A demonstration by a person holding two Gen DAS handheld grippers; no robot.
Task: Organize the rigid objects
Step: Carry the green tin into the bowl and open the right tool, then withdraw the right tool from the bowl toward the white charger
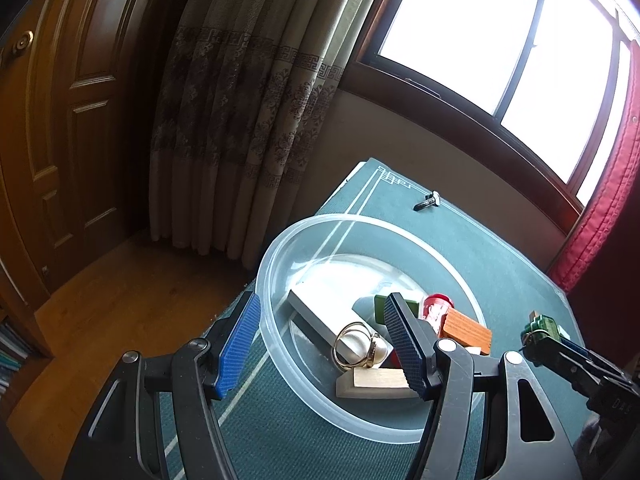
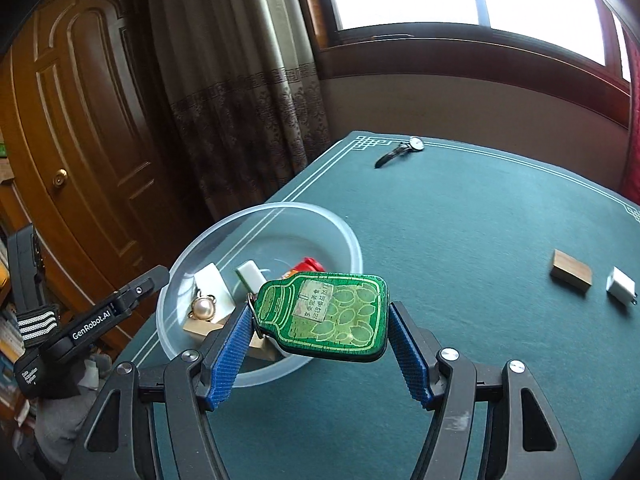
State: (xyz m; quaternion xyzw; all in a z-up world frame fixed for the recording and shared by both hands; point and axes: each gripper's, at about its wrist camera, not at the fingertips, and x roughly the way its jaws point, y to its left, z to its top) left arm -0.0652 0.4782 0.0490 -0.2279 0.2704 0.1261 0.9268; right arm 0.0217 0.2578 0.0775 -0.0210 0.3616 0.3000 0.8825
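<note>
A green felt table (image 2: 460,240) with pale border lines filled both views, and near its left edge sat a clear plastic bowl (image 1: 276,248). Inside the bowl lay a white box (image 1: 320,312), a pale wooden block (image 1: 376,380), an orange ridged block (image 1: 466,330), a red-capped item (image 1: 438,304) and a pearl brooch (image 2: 203,307) in a gold frame. The left gripper (image 1: 320,344) had its blue pads spread wide, one finger outside the bowl's near rim and the other over its contents, holding nothing. The right gripper (image 2: 320,344) was pinching a flat green bottle-shaped tag (image 2: 328,314) by its two side edges, held level just above the table beside the bowl's right rim, a metal ring at its neck end. Well apart on the right lay a brown wooden block (image 2: 571,274) and just beside it a small white cube (image 2: 621,285). A wristwatch (image 2: 400,151) lay near the far edge
</note>
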